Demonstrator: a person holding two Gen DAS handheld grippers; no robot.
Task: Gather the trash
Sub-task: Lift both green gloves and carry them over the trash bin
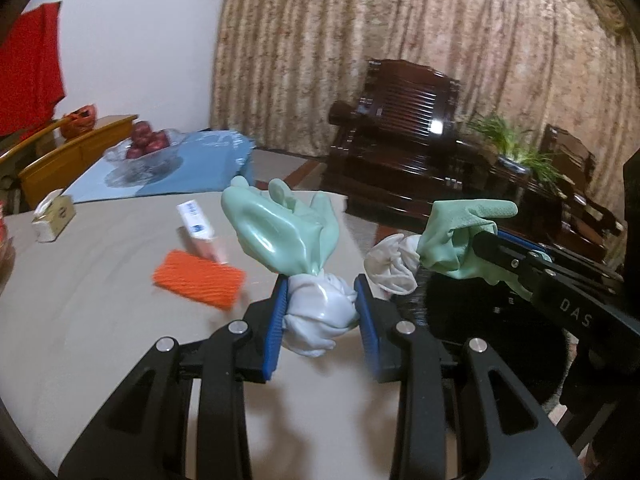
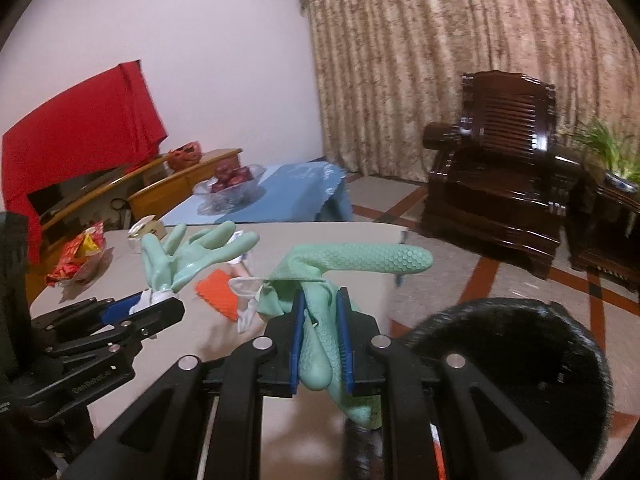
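Observation:
My left gripper (image 1: 320,316) is shut on the crumpled white cuff of a green rubber glove (image 1: 280,232), whose fingers stick up above the beige table (image 1: 100,320). From the right wrist view this gripper (image 2: 156,304) and its glove (image 2: 192,256) sit at the left. My right gripper (image 2: 322,336) is shut on a second green glove (image 2: 360,260) with a honeycomb texture; one finger points right. In the left wrist view that gripper (image 1: 478,240) and the second glove (image 1: 460,236) hang at the table's right edge, white lining (image 1: 390,266) showing. A black trash bin (image 2: 520,352) stands just below and to the right.
On the table lie an orange mesh pad (image 1: 198,280), a white-and-pink box (image 1: 198,228), a tissue box (image 1: 54,218) and red snack wrappers (image 2: 78,258). Behind is a blue-covered table with a bowl of apples (image 1: 146,148). A dark wooden armchair (image 2: 492,168) stands to the right.

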